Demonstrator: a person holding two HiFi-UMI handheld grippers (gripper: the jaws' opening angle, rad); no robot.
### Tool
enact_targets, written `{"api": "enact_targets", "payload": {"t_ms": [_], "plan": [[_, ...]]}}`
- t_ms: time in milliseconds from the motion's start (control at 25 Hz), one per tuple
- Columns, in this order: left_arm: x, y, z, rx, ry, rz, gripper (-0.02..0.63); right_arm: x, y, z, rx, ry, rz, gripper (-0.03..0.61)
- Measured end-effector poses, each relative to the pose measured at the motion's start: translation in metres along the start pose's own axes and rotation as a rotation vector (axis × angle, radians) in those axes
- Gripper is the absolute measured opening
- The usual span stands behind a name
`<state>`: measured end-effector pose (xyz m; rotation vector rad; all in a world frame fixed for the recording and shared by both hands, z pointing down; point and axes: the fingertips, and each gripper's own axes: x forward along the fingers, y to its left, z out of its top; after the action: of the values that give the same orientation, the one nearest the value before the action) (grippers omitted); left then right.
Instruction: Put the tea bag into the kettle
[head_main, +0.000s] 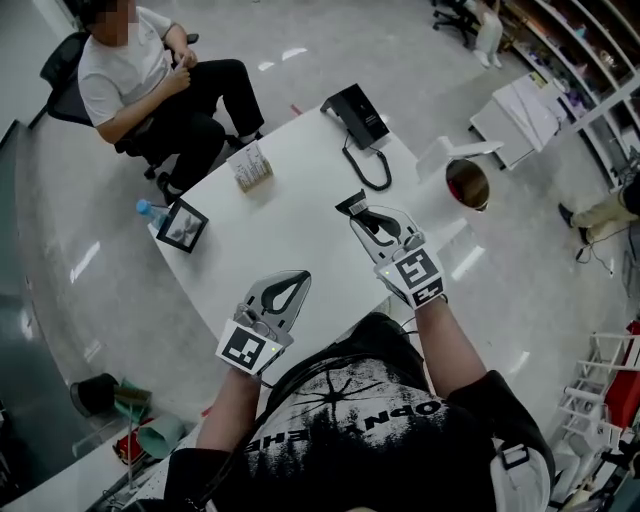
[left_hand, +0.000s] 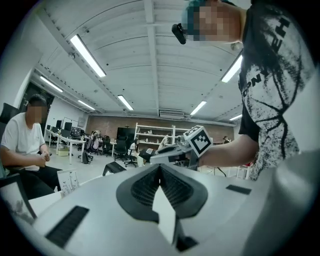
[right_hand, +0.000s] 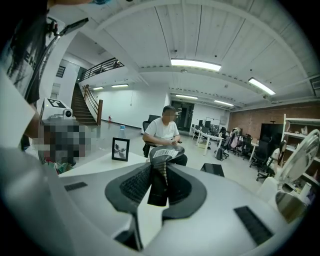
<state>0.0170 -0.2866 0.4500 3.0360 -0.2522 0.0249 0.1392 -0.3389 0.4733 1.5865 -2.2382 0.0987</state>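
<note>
Jaws of the left gripper (head_main: 297, 281) are closed on each other with nothing between them, above the near edge of the table (head_main: 290, 215). Just ahead and to its right, the right gripper (head_main: 360, 214) pinches the dark tea bag (head_main: 350, 204) in narrow jaws, clear of the tabletop. Farther on, the open kettle (head_main: 449, 181) stands by the table's right edge, well apart from the bag, with its black base (head_main: 357, 115) at the far end and a seated person (head_main: 140, 80) beyond.
</note>
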Motion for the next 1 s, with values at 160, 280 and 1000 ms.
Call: {"api": "enact_targets", "payload": {"t_ms": [160, 280, 1000], "plan": [[0.020, -0.011, 0.000, 0.019, 0.013, -0.021, 0.011, -0.014, -0.015, -0.002, 0.000, -0.020, -0.004, 0.080], [0.040, -0.020, -0.002, 0.026, 0.027, -0.011, 0.012, -0.027, -0.030, -0.005, -0.010, -0.032, 0.006, 0.080], [0.212, -0.085, -0.002, 0.088, 0.061, -0.079, 0.011, -0.136, -0.171, -0.042, -0.015, -0.086, -0.059, 0.080]]}}
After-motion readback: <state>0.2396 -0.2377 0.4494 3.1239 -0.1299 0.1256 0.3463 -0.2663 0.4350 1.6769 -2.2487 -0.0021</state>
